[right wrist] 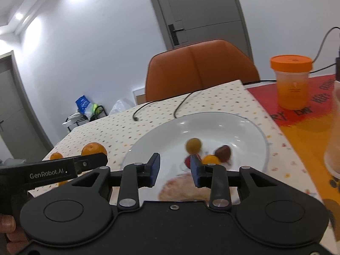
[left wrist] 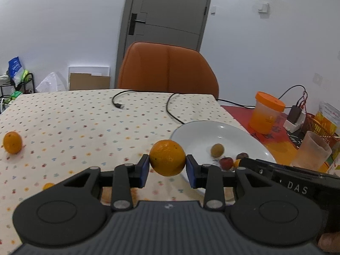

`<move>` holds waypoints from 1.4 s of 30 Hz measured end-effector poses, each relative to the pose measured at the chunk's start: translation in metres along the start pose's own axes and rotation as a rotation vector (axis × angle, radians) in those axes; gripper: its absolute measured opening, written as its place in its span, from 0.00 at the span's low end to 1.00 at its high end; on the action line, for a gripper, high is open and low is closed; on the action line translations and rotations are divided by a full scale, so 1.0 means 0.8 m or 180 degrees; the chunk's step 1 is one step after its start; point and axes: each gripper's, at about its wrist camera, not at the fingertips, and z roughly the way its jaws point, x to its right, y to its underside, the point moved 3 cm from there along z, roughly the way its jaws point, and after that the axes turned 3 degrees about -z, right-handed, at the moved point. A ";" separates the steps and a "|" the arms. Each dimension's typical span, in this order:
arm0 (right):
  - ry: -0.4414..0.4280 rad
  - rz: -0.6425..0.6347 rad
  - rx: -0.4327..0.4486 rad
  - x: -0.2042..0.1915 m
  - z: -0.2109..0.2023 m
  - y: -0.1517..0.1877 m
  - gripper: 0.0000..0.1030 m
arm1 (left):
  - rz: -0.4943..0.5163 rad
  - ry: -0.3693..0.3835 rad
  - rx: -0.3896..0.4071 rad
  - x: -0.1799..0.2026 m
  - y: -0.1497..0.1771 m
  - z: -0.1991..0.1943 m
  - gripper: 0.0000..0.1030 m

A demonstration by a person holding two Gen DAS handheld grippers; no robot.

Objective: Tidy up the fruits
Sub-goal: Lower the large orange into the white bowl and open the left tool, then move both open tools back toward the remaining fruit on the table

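Left gripper (left wrist: 167, 165) clamped on an orange (left wrist: 167, 157), held off the table just beside the near-left rim of the white plate (left wrist: 195, 131). Right gripper (right wrist: 174, 170) released, jaws apart with nothing between them, over the plate's near edge. On the plate: a greenish-brown round fruit (right wrist: 193, 145), a dark red fruit (right wrist: 222, 153), a small orange fruit (right wrist: 210, 159) and a red one (left wrist: 226, 162), clustered together. A second orange (left wrist: 12, 142) sits near the table's left edge, on the dotted cloth (left wrist: 85, 123). Orange-lidded jar (right wrist: 291, 80) stands toward the far right corner.
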 end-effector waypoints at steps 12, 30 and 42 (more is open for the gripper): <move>0.0198 0.0130 0.0050 0.034 -0.026 0.008 0.37 | 0.0117 0.0208 -0.0088 0.040 0.004 0.022 0.34; 0.0154 0.0073 -0.0003 0.010 -0.022 0.014 0.44 | 0.0088 0.0029 -0.0053 0.012 0.005 0.000 0.52; 0.0174 0.0112 0.0052 -0.003 -0.028 0.016 0.52 | 0.0057 -0.0161 0.0042 -0.013 0.006 -0.021 0.85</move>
